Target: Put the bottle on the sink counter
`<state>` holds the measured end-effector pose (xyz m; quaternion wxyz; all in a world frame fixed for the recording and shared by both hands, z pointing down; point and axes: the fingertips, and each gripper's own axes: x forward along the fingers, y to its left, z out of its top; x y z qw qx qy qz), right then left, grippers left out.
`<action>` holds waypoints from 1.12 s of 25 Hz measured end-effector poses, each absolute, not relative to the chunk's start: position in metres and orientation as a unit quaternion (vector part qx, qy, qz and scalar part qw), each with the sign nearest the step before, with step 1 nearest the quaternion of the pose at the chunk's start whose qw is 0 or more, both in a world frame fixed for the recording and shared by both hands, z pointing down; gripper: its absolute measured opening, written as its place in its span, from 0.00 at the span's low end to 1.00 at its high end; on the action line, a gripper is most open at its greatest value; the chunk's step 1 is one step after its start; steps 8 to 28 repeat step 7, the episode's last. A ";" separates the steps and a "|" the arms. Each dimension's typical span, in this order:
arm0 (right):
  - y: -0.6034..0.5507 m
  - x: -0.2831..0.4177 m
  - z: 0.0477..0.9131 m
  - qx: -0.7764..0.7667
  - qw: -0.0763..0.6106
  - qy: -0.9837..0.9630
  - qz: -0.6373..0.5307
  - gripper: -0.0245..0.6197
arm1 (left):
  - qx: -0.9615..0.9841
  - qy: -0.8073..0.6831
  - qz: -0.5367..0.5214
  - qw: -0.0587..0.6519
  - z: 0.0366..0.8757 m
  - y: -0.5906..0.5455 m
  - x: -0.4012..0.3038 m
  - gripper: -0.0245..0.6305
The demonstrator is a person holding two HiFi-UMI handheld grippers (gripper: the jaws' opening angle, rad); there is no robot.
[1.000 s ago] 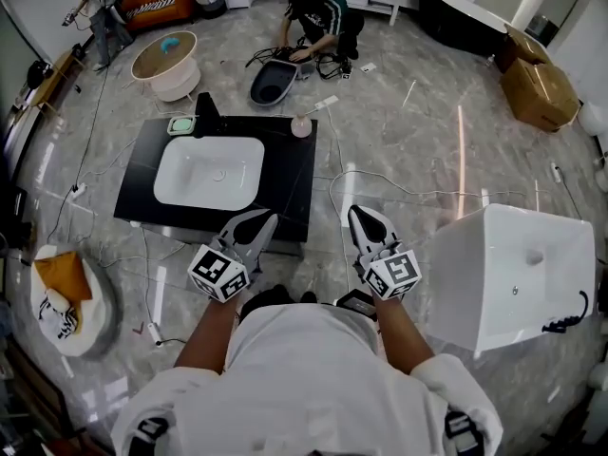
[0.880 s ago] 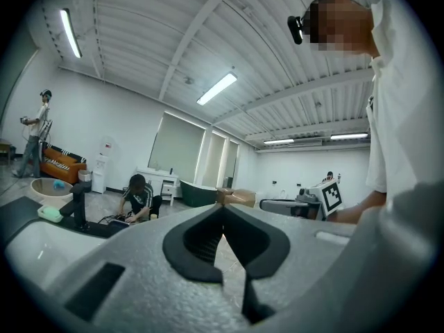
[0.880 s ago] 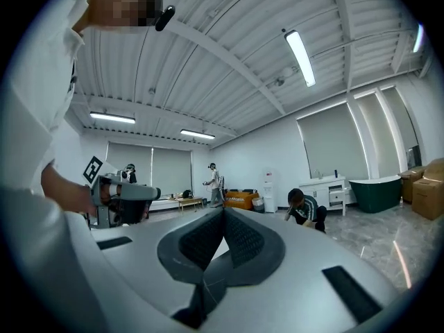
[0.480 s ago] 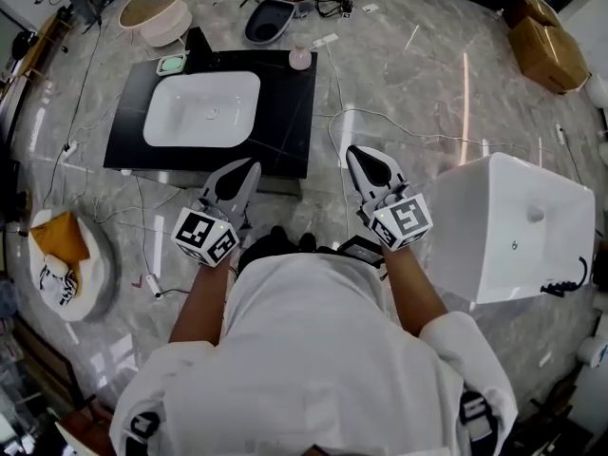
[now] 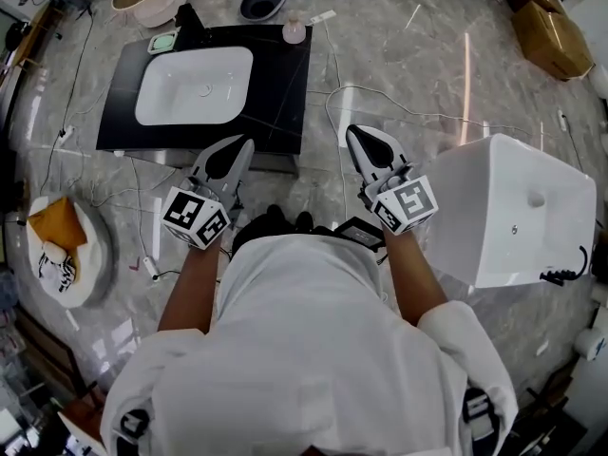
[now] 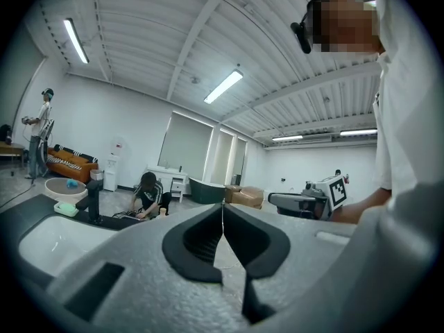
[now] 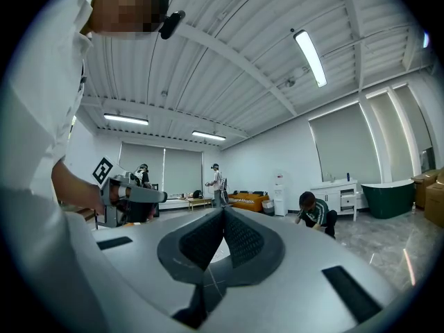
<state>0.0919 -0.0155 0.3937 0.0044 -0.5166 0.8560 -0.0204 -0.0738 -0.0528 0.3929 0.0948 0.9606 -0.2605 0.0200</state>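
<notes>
A small pink bottle [image 5: 294, 31] stands at the far right corner of the black sink counter [image 5: 285, 93], which holds a white basin [image 5: 195, 85]. In the left gripper view the bottle [image 6: 163, 211] shows small beyond the counter's edge. My left gripper [image 5: 244, 143] and right gripper [image 5: 354, 134] are held side by side close to the person's body, short of the counter's near edge. Both are shut with nothing between the jaws. The left gripper [image 6: 223, 222] and the right gripper [image 7: 223, 215] point level across the room.
A black faucet [image 5: 186, 17] and a green soap dish [image 5: 162, 41] sit at the counter's far left. A white cabinet [image 5: 508, 218] stands close on the right. Cables [image 5: 380, 98] trail over the marble floor. A round cushion with orange cloth [image 5: 57, 245] lies left. A person [image 6: 148, 194] crouches beyond the counter.
The head view has tipped further down, so the counter and bottle sit higher in the frame. Both grippers stay shut and empty in front of the body.
</notes>
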 end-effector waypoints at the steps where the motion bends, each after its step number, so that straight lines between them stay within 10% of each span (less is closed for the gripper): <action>1: -0.014 0.093 0.393 -0.514 0.005 0.858 -0.019 0.06 | 0.961 -0.259 0.021 0.094 0.392 -0.053 -0.071 0.06; 28: -0.004 0.108 0.397 -0.520 0.004 0.854 -0.017 0.06 | 0.964 -0.244 0.024 0.100 0.395 -0.051 -0.051 0.06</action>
